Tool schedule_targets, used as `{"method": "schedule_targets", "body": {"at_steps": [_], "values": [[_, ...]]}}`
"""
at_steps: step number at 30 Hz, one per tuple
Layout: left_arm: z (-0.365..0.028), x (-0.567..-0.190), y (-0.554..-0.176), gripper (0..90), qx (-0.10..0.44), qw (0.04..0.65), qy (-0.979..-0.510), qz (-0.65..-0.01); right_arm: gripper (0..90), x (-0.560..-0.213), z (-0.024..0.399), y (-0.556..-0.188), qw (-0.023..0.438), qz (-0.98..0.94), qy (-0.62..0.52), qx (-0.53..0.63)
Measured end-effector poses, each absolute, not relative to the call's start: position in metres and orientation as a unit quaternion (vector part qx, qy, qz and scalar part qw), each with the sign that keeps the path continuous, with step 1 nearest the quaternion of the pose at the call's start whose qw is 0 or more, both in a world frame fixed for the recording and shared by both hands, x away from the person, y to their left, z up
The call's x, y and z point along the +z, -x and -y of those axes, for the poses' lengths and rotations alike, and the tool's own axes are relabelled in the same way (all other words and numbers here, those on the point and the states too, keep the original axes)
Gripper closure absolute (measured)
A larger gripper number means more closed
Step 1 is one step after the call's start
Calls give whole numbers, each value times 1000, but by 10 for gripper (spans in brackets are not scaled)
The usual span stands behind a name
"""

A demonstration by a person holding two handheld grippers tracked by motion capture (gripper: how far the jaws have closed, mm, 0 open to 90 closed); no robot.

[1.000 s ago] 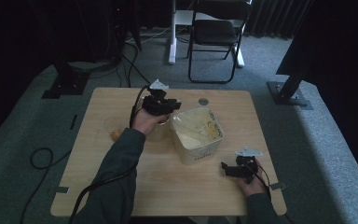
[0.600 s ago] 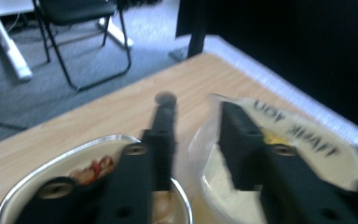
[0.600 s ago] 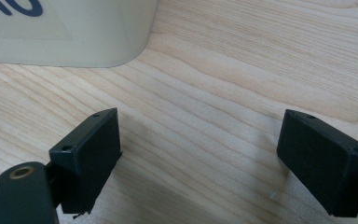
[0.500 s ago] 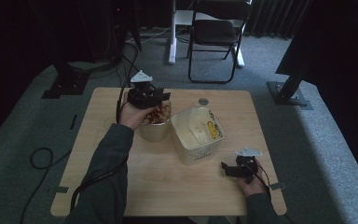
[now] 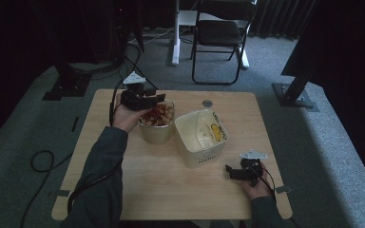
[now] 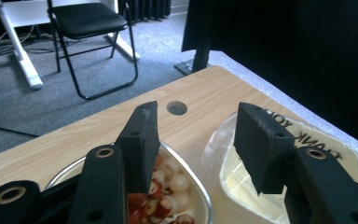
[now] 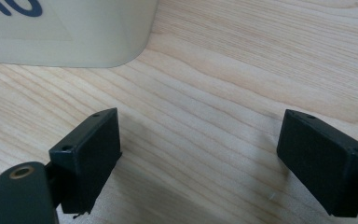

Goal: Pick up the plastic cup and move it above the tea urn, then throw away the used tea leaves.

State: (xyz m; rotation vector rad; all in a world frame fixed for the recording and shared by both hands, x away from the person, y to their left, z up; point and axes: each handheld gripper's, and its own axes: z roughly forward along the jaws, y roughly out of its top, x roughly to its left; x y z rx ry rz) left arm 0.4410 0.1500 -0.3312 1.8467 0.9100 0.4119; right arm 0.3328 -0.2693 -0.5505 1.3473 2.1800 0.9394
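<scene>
near right, the right gripper rests on the table, jaws wide and empty. just beyond it, the cream tub stands mid-table. farther left, the left gripper hangs over the metal bowl of red-and-white pieces, jaws just opening, nothing between them — seemingly a release. next likely calls for another pick.
</scene>
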Motion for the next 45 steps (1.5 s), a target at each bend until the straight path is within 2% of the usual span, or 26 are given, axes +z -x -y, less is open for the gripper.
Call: {"method": "schedule_targets", "body": {"at_steps": [5, 15, 27, 37, 38, 45], "values": [[-169, -337, -441, 452, 179, 495, -748, -403, 130, -551, 269, -334, 206, -780, -485, 337], [-203, -351, -431, 436, 188, 495, -736, -421, 130, -550, 269, -334, 205, -780, -487, 336], [-243, -381, -417, 388, 237, 452, -725, -462, 130, -550, 269, -334, 206, -780, -486, 336], [-271, -406, -407, 249, 263, 429, -706, -498, 130, -551, 269, -334, 206, -780, -486, 336], [-283, -416, -402, 202, 268, 433, -693, -511, 130, -550, 269, -334, 206, -780, -487, 336], [-295, -443, -395, 170, 258, 432, -700, -506, 130, -550, 269, -333, 206, -780, -487, 336]]}}
